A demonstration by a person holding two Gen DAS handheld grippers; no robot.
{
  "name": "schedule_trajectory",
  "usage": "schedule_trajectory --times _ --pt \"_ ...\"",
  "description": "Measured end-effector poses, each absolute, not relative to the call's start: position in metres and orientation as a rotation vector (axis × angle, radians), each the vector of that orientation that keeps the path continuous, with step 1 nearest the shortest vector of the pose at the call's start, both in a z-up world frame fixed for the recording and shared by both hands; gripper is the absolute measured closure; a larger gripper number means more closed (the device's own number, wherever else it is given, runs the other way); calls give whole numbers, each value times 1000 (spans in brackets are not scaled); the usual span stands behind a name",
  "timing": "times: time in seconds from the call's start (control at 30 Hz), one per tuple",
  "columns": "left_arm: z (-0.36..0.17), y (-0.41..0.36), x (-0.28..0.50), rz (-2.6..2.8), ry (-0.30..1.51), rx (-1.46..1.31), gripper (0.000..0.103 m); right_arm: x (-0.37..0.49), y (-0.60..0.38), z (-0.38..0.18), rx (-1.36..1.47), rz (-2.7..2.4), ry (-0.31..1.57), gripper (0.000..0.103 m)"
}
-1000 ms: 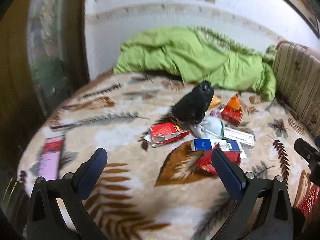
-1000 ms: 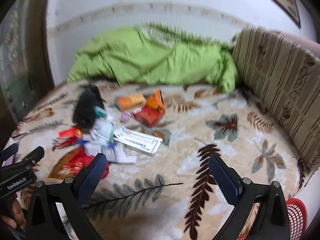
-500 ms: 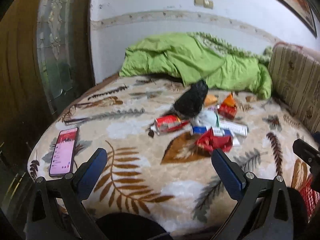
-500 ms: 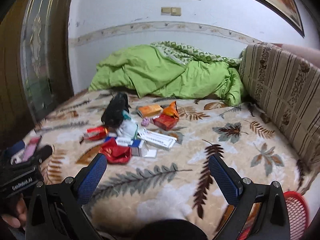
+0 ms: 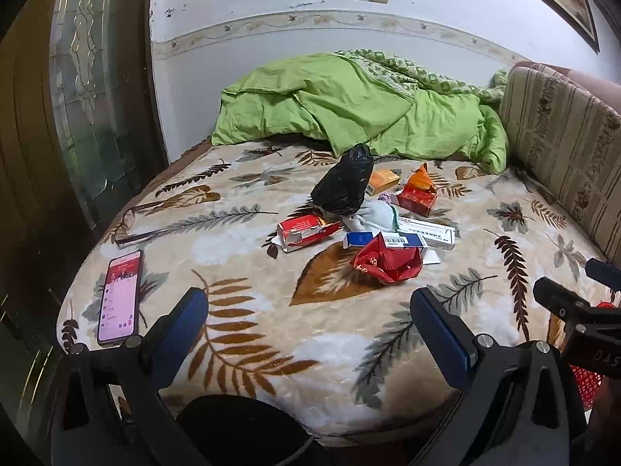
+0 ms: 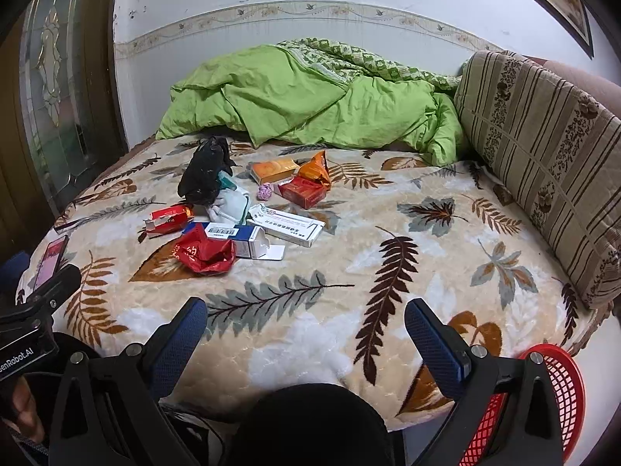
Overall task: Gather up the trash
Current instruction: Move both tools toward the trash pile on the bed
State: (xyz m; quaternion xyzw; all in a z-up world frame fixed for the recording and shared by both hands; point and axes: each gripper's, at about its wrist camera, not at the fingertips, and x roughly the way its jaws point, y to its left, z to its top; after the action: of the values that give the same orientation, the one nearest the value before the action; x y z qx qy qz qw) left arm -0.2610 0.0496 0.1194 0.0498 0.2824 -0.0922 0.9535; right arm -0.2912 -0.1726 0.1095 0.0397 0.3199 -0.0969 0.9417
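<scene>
A: Left view: the left gripper (image 5: 306,310) hangs spread wide, nothing between its fingers. The trash pile (image 5: 372,217) lies ahead of it on the bed (image 5: 248,334), the phone (image 5: 119,298) off to its left.

B: Right view: the right gripper (image 6: 304,316) gapes too, empty. Trash pile (image 6: 240,213) ahead-left, red basket (image 6: 559,396) beside its right finger.

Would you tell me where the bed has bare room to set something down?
Free: the blanket between the trash pile and the striped cushion, and the near edge before both grippers. Crowded: around the black bag and the phone corner.
</scene>
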Motion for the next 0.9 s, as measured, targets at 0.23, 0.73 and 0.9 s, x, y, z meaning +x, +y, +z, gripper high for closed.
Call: schedule_trajectory --times 0.23,0.73,0.9 --pt "122 51 -257 -179 608 81 0 -292 -173 109 75 -177 669 1" --pt "120 53 -256 -173 630 73 0 -291 -170 111 78 -169 680 1" --pt "118 54 -255 -176 637 72 0 -290 -172 108 83 -166 692 2"
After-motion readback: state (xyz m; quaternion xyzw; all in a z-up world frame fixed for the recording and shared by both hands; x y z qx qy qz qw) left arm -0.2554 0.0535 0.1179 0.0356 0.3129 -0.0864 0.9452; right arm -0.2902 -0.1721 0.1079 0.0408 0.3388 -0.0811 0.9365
